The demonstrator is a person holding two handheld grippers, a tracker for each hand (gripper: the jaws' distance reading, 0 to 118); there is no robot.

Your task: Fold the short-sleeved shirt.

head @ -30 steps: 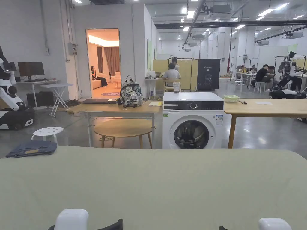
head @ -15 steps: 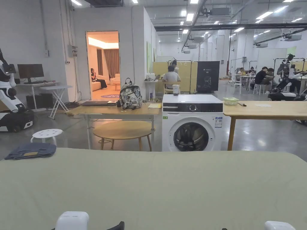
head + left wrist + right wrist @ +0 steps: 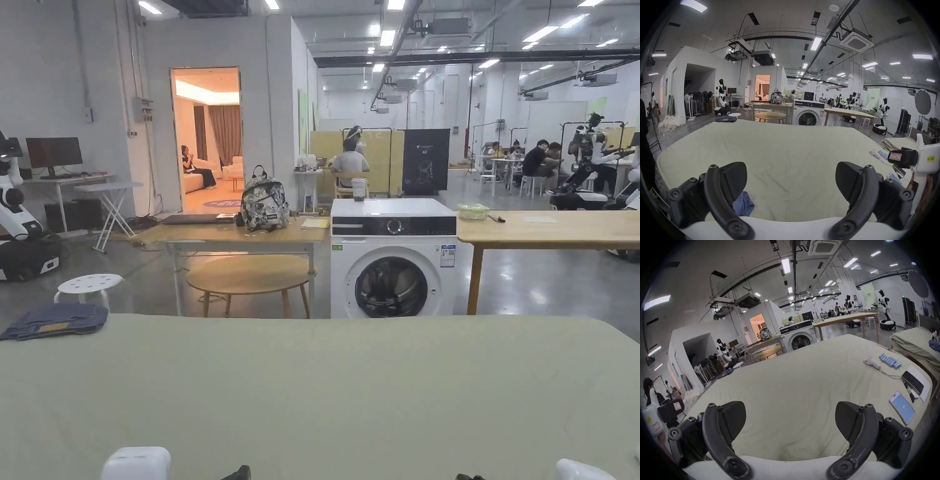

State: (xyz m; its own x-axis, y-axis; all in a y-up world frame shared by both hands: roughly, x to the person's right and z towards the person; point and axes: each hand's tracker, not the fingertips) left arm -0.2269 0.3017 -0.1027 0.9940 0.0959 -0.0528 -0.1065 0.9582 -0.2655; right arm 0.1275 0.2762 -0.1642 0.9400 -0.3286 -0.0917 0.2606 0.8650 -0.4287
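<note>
A wide table under a pale green cloth [image 3: 325,387] lies in front of me. A small bunch of blue fabric [image 3: 743,205] sits on the near edge, just beside and below the left jaw of my left gripper [image 3: 791,180]; I cannot tell what garment it is. That gripper is open, jaws wide apart, with bare cloth between them. My right gripper [image 3: 790,418] is open too, over bare cloth. The white housings of both grippers [image 3: 134,462] [image 3: 578,470] poke up at the bottom of the head view. A hand holds the right gripper [image 3: 903,158] at the right.
A folded dark blue garment [image 3: 55,319] lies on the table's far left corner. Along the right edge sit a phone [image 3: 902,409], a dark flat device [image 3: 912,382], a white handheld tool [image 3: 872,364] and a row of blue items [image 3: 890,362]. A washing machine [image 3: 392,256] stands beyond the table.
The head camera has tilted up slightly, so the whole picture sits a little lower. Nothing on the table has visibly moved.
</note>
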